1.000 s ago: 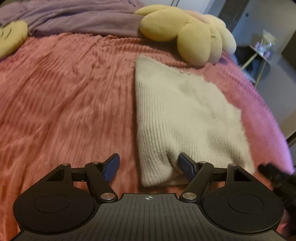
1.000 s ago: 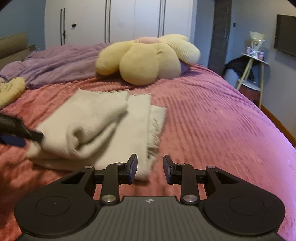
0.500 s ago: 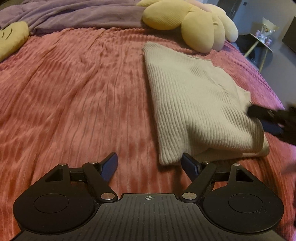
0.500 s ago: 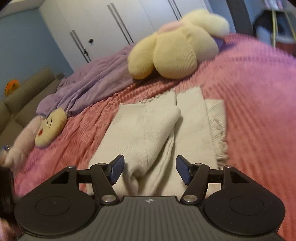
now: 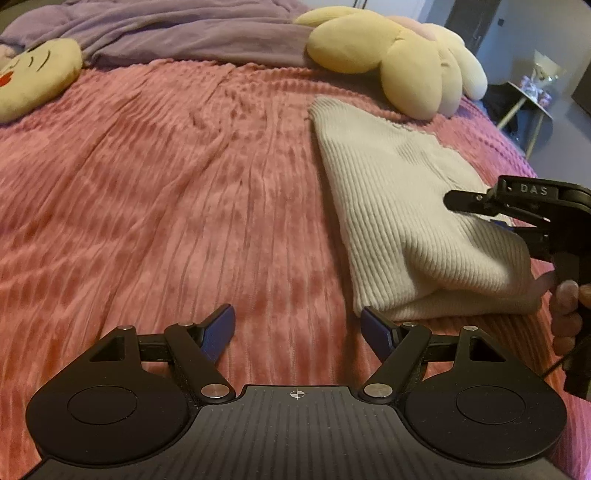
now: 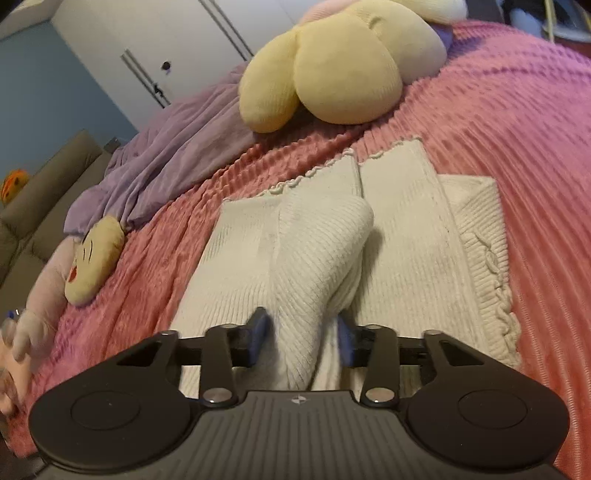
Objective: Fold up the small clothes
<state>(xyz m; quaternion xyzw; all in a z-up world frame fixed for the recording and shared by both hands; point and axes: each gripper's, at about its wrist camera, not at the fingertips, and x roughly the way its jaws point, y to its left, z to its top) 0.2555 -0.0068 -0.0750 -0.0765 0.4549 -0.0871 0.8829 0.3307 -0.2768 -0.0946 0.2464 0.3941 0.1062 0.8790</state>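
A cream ribbed knit garment [image 5: 399, 206] lies partly folded on the pink bedspread [image 5: 166, 206]. It also shows in the right wrist view [image 6: 306, 258], with a raised fold running toward the camera. My left gripper [image 5: 297, 328] is open and empty, low over the bedspread just left of the garment's near corner. My right gripper [image 6: 301, 332] has its jaws around the raised fold, with knit filling the gap between them. In the left wrist view the right gripper [image 5: 517, 210] sits at the garment's right edge.
A yellow flower-shaped plush cushion [image 5: 395, 62] lies beyond the garment, also seen in the right wrist view [image 6: 332, 70]. A purple blanket [image 5: 166, 33] is bunched at the back. A yellow face plush [image 5: 33, 77] lies far left. A side table [image 5: 532, 96] stands off the bed.
My right gripper has moved in over the garment and narrowed its jaws around the raised fold. My left gripper has drawn back to the left of the garment, staying open.
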